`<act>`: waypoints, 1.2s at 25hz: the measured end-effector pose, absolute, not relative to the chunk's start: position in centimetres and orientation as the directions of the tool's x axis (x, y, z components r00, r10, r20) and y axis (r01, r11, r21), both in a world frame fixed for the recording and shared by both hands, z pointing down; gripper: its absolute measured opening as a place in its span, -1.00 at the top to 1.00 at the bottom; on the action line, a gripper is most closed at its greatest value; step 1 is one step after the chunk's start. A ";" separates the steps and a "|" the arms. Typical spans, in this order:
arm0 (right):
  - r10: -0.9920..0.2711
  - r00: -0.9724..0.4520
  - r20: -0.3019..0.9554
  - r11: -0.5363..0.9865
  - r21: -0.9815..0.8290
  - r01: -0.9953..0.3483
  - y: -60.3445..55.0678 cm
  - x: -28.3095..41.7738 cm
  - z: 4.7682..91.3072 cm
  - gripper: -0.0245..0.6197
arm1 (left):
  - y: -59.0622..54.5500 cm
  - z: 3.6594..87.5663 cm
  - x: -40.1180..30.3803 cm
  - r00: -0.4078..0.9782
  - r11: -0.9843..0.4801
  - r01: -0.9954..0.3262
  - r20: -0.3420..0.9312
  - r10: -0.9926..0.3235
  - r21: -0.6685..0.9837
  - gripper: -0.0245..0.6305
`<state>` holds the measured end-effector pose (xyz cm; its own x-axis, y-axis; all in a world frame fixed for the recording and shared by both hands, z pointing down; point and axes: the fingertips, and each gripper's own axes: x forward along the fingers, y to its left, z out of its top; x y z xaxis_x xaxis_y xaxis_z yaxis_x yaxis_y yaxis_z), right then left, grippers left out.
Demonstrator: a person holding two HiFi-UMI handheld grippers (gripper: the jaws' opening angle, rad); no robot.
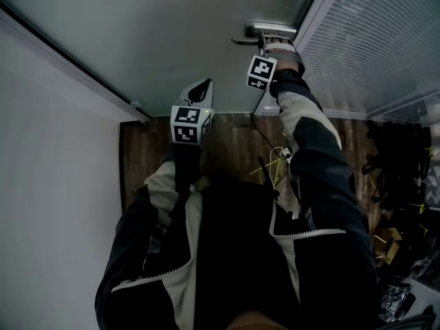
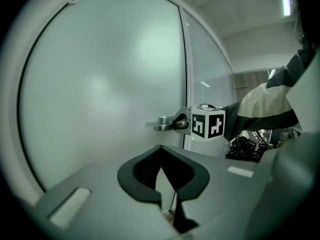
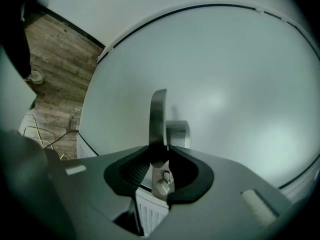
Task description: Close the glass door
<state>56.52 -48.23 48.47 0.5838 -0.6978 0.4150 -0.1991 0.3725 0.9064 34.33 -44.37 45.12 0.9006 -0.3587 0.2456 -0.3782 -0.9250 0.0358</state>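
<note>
A dim room with a wood floor (image 1: 227,139) and a plain wall (image 1: 41,150) on the left lies under the head view. The frosted glass door (image 1: 158,33) fills the space ahead of the person. Its free edge stands close beside a slatted panel (image 1: 371,47) on the right. Whether the latch has caught cannot be told from here, so the closing looks near its end rather than done.

The right sleeve (image 1: 309,129) reaches forward and up, almost straight, to the door's edge. That reach makes sense, since the lever sits at the free edge, where the door swings most easily. The left arm is bent and drawn in nearer the body, well apart from the lever, and appears to have no part in the work.

The right hand-held gripper (image 3: 159,161) is clamped on the metal handle (image 3: 159,119), with the lever running up between its dark pads and the round mount just behind it. The grip sits on the lever's shaft, likely so the door can be steered and the latch worked at once. The left hand-held gripper (image 2: 161,166) points at the bare glass with its jaws drawn together and nothing between them.

A few loose cables (image 1: 275,160) lie on the floor near the person's feet.
</note>
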 end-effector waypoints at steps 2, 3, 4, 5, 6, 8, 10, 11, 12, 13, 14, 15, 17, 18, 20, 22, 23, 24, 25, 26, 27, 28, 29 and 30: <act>-0.698 0.585 0.413 0.373 0.907 -0.196 -48.6 56.4 48.9 0.55 | -44.8 45.6 33.8 0.897 -0.922 -0.386 0.244 -0.368 0.032 0.92; -0.697 0.587 0.412 0.372 0.907 -0.195 -48.8 56.4 49.1 0.55 | -45.0 45.7 33.7 0.897 -0.921 -0.388 0.243 -0.369 0.031 0.92; -0.696 0.589 0.411 0.371 0.908 -0.196 -49.0 56.5 49.1 0.55 | -45.1 45.8 33.6 0.897 -0.921 -0.388 0.244 -0.369 0.032 0.92; -0.694 0.591 0.410 0.369 0.908 -0.197 -49.1 56.6 49.0 0.55 | -45.2 45.7 33.6 0.897 -0.922 -0.387 0.245 -0.368 0.032 0.92; -0.693 0.593 0.410 0.368 0.908 -0.198 -49.2 56.8 48.7 0.55 | -45.2 45.4 33.7 0.896 -0.922 -0.387 0.247 -0.368 0.031 0.92; -0.695 0.592 0.409 0.368 0.909 -0.197 -49.4 57.4 47.9 0.54 | -45.4 44.5 34.2 0.895 -0.922 -0.387 0.251 -0.368 0.029 0.92; -0.700 0.587 0.407 0.365 0.910 -0.195 -49.5 57.8 47.4 0.54 | -45.7 43.9 34.8 0.895 -0.922 -0.387 0.249 -0.369 0.023 0.92; -0.701 0.585 0.409 0.363 0.910 -0.201 -49.4 57.9 47.5 0.54 | -45.7 44.0 34.9 0.896 -0.923 -0.384 0.247 -0.368 0.021 0.92; -0.700 0.582 0.414 0.360 0.908 -0.214 -49.3 57.9 47.8 0.53 | -45.6 44.2 35.0 0.898 -0.924 -0.382 0.246 -0.365 0.020 0.92; -0.700 0.577 0.420 0.352 0.907 -0.233 -49.3 57.8 47.9 0.52 | -45.5 44.3 35.0 0.898 -0.925 -0.380 0.246 -0.364 0.020 0.92; -0.702 0.572 0.425 0.340 0.905 -0.256 -49.2 57.8 47.9 0.50 | -45.5 44.3 34.9 0.899 -0.925 -0.379 0.246 -0.362 0.022 0.92; -0.704 0.566 0.429 0.322 0.903 -0.284 -49.1 57.7 47.7 0.50 | -45.6 44.1 34.9 0.900 -0.926 -0.377 0.248 -0.360 0.025 0.92; -0.716 0.552 0.427 0.256 0.897 -0.361 -48.5 57.8 46.7 0.47 | -46.1 43.7 35.0 0.901 -0.927 -0.374 0.250 -0.354 0.035 0.92; -0.728 0.540 0.423 0.204 0.885 -0.418 -48.0 57.6 46.0 0.45 | -46.4 43.5 35.1 0.902 -0.927 -0.374 0.247 -0.353 0.042 0.92; -0.765 0.495 0.411 0.072 0.819 -0.570 -46.1 56.5 44.7 0.49 | -46.6 43.1 35.3 0.907 -0.927 -0.371 0.236 -0.348 0.059 0.92; -0.817 0.422 0.392 -0.070 0.659 -0.749 -43.4 54.6 43.4 0.70 | -46.6 42.8 35.6 0.914 -0.929 -0.363 0.220 -0.341 0.070 0.92; -0.846 0.380 0.374 -0.133 0.543 -0.829 -42.0 53.5 42.8 0.90 | -46.6 42.6 35.9 0.917 -0.930 -0.360 0.211 -0.338 0.074 0.92; -0.872 0.345 0.347 -0.185 0.420 -0.889 -40.7 52.6 42.2 0.90 | -46.6 42.3 36.1 0.920 -0.931 -0.356 0.201 -0.336 0.078 0.92; -0.894 0.320 0.314 -0.224 0.305 -0.926 -39.4 51.7 41.8 0.91 | -46.7 42.1 36.4 0.923 -0.932 -0.354 0.191 -0.333 0.083 0.92; -0.909 0.305 0.283 -0.252 0.209 -0.945 -38.1 50.9 41.5 0.91 | -46.6 41.9 36.8 0.926 -0.932 -0.350 0.182 -0.331 0.088 0.92; -0.919 0.298 0.259 -0.272 0.132 -0.953 -36.9 50.2 41.4 0.91 | -46.5 41.8 37.1 0.929 -0.934 -0.346 0.173 -0.327 0.093 0.92; -0.925 0.293 0.244 -0.285 0.067 -0.956 -35.7 49.6 41.5 0.91 | -46.3 41.6 37.5 0.932 -0.936 -0.340 0.165 -0.321 0.097 0.92; -0.927 0.289 0.238 -0.294 0.015 -0.956 -34.7 49.0 41.8 0.91 | -46.0 41.3 37.9 0.936 -0.938 -0.332 0.158 -0.314 0.098 0.92; -0.928 0.288 0.237 -0.301 -0.019 -0.954 -33.8 48.6 42.1 0.91 | -45.6 41.1 38.2 0.939 -0.942 -0.323 0.152 -0.307 0.095 0.92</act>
<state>48.56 -33.79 42.05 0.2880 -0.9280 0.2366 -0.9535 -0.3007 -0.0188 38.23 -45.61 41.09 0.9395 -0.3068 0.1525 -0.3230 -0.9416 0.0955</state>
